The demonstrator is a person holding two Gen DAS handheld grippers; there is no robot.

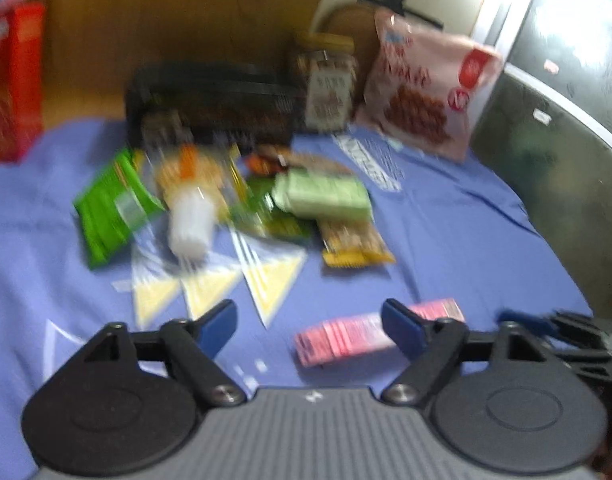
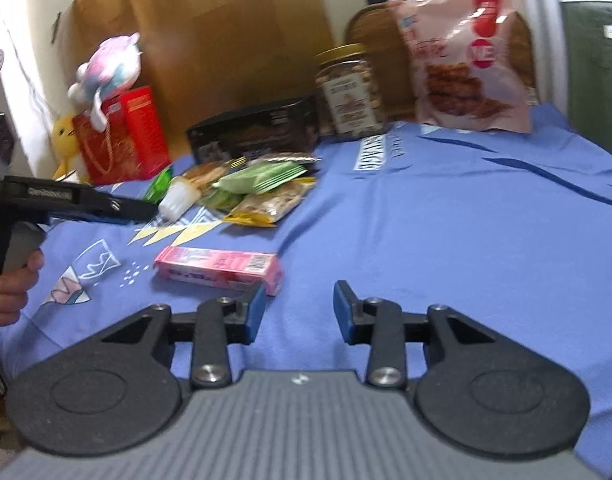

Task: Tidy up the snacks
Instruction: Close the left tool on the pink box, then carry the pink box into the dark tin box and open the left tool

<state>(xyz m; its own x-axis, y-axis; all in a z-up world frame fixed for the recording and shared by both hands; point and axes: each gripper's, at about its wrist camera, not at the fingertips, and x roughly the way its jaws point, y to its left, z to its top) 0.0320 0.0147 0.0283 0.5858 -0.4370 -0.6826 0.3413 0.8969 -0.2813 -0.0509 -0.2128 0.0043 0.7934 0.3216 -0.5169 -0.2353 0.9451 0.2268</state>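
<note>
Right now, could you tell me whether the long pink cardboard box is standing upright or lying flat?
Lying flat: the pink box rests lengthwise on the blue cloth.

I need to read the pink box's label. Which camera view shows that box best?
The right wrist view: the pink box lies whole and fairly sharp on the blue cloth. In the left wrist view it is motion-blurred and partly hidden behind one finger.

My blue-padded black left gripper (image 1: 309,330), my right gripper (image 2: 299,307) the same, periwinkle cloth (image 2: 446,240) with yellow triangles, pink box (image 2: 220,269), green packet (image 1: 112,208), red box (image 2: 126,136), pale pink bag (image 2: 466,60).
</note>
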